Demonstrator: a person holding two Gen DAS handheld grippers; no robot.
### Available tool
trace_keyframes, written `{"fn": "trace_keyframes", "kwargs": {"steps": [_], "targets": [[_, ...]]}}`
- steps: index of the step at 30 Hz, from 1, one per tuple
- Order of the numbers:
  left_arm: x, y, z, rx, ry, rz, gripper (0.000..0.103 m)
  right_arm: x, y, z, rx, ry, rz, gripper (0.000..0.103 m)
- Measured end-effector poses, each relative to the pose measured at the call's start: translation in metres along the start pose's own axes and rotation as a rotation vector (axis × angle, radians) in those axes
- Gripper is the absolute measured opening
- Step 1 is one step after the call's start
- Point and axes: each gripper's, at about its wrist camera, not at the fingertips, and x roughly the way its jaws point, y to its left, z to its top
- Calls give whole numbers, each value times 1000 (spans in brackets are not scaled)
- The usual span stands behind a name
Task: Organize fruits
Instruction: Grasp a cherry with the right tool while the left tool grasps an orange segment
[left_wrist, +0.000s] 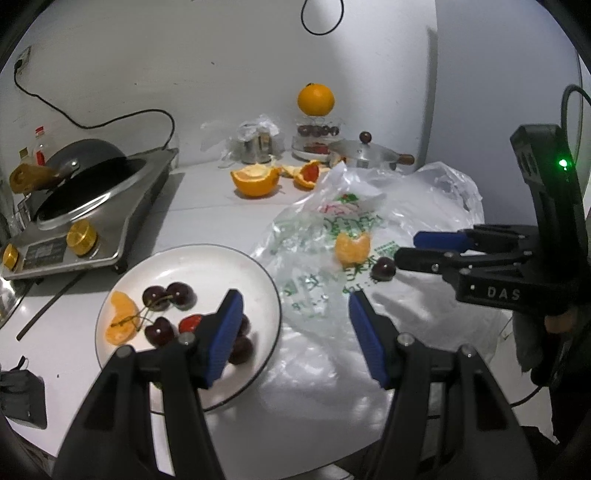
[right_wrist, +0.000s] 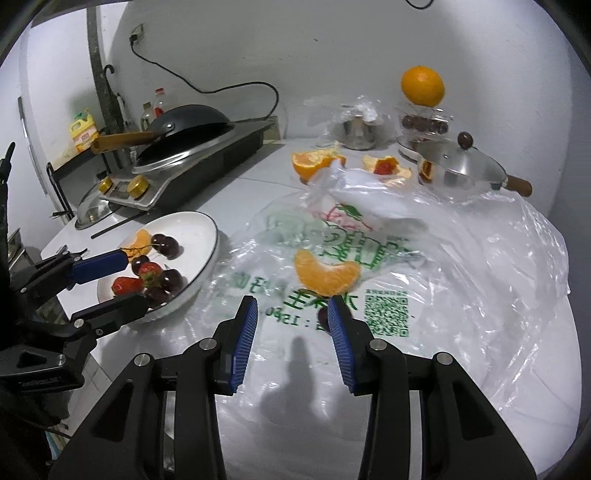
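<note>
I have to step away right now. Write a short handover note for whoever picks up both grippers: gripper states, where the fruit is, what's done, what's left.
Left gripper: open, empty, over the near rim of the white plate.
Right gripper: open, empty, over the plastic bag, with a loose cherry beside its fingertips.
Done: the plate holds cherries, strawberries and one orange segment.
Left: the loose cherry and the orange segment on the bag are not yet on the plate. Peels and a cut orange lie further back; a whole orange sits atop a glass container.
</note>
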Motion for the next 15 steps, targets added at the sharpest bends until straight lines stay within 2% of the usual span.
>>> {"fn": "trace_keyframes", "kwargs": {"steps": [15], "targets": [[28,-7,4,9,45,-17,61,28,-25,-7,23,63,-4,42]]}}
